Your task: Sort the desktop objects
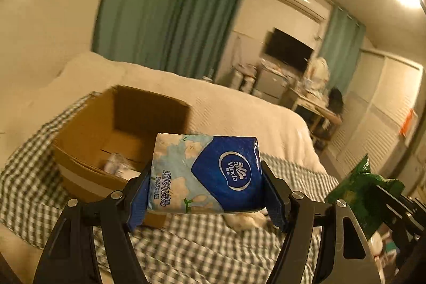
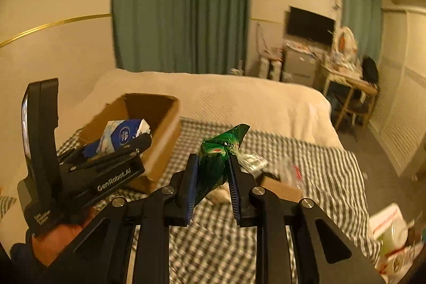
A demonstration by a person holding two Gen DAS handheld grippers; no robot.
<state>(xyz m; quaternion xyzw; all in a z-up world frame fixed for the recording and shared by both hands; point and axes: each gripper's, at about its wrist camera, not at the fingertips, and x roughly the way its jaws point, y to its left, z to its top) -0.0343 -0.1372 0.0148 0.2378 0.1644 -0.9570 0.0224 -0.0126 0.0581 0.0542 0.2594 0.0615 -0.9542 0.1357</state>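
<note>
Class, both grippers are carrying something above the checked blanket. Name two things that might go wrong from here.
1. The right gripper pinches only the crumpled green foil packet's lower part; it may slip out.
2. The blue-and-white tissue pack in the left gripper could catch the open cardboard box's rim.

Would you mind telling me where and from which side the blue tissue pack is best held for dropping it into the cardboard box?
Grip the tissue pack across its two short ends, coming from the near side, as the left tool does now: those ends are flat and parallel, the soft body fills the wide jaws, and the free far end leads toward the cardboard box.
</note>
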